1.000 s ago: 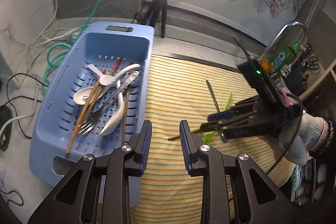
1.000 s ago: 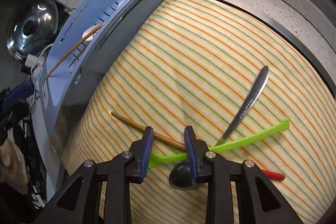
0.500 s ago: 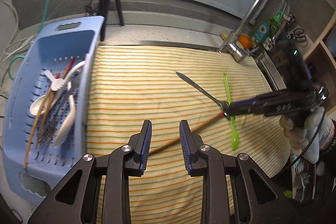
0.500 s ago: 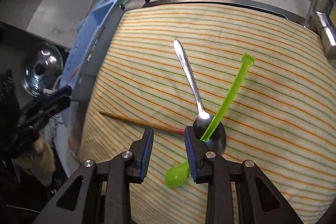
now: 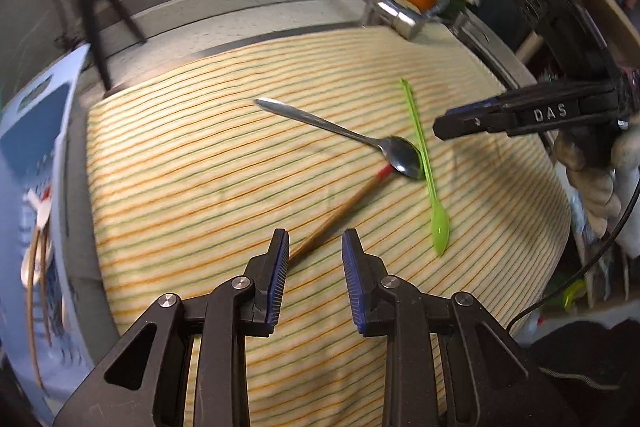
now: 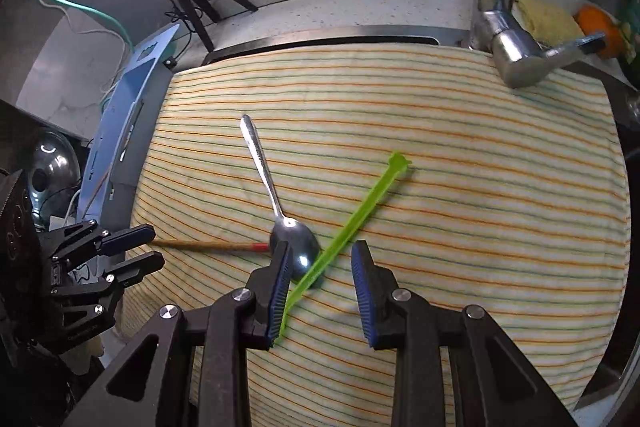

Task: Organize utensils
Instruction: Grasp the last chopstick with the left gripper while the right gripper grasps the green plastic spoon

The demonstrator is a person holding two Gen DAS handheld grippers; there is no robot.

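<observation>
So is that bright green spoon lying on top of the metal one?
Yes, in the right wrist view the green spoon has its handle crossing over the bowl of the metal spoon on the striped cloth.

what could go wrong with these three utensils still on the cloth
The green spoon lies across the metal spoon bowl, so the open right gripper closing there may catch both. The chopstick tip touches that bowl; the open left gripper lifting it could nudge the pile.
</observation>
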